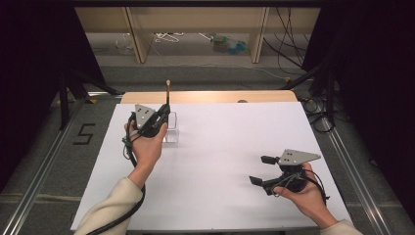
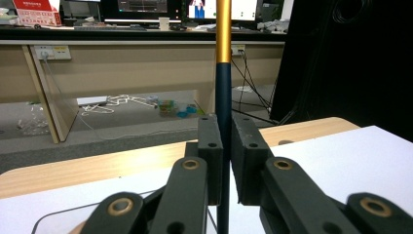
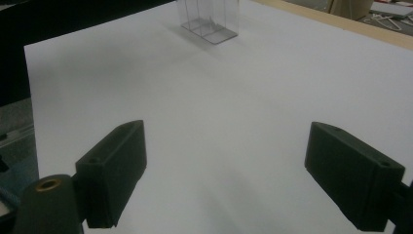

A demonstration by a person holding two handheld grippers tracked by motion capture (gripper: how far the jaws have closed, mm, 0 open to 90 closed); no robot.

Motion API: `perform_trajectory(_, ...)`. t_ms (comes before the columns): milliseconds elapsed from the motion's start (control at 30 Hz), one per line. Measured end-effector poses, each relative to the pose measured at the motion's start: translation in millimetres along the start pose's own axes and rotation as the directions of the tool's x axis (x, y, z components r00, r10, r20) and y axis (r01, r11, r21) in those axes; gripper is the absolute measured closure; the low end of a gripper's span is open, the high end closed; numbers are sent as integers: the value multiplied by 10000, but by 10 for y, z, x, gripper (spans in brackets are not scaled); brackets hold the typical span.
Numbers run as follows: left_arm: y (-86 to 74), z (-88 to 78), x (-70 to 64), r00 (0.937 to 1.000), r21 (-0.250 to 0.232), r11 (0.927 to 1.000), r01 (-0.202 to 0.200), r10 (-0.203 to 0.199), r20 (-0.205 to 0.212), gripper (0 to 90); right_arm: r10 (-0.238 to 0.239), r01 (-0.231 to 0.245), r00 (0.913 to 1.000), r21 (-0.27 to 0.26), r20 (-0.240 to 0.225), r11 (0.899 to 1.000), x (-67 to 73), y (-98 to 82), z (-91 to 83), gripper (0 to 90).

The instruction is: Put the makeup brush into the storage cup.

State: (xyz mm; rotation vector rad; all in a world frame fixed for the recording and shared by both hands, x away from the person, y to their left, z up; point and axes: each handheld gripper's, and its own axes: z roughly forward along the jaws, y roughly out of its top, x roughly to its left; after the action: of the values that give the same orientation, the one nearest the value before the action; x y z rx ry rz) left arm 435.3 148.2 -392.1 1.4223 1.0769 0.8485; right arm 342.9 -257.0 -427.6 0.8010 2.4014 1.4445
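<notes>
A slim stick (image 1: 168,90) with a dark lower shaft and a gold upper part (image 2: 223,48) stands upright. My left gripper (image 1: 165,111) is shut on its dark shaft (image 2: 224,97), held over a small clear plastic box (image 1: 172,133) on the white sheet (image 1: 220,161). The stick's lower end drops out of sight behind the jaws. At the front right, my right gripper (image 1: 259,170) is open and holds nothing. In the right gripper view its jaws (image 3: 226,175) stand wide apart over bare sheet, with the clear box (image 3: 209,19) far ahead.
The white sheet covers a wooden table whose far edge (image 1: 210,96) shows beyond it. Wooden shelving legs (image 1: 137,34) and loose cables (image 1: 169,36) lie on the floor behind. Black curtains hang at both sides. A "5" (image 1: 84,133) is marked on the floor at left.
</notes>
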Motion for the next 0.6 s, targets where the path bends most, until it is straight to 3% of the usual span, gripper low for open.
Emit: perform_trajectory(600, 32, 96, 26, 9999, -258, 9996, -103, 101, -72, 833, -3, 4, 10000, 10, -8, 10000, -3, -2, 2, 161)
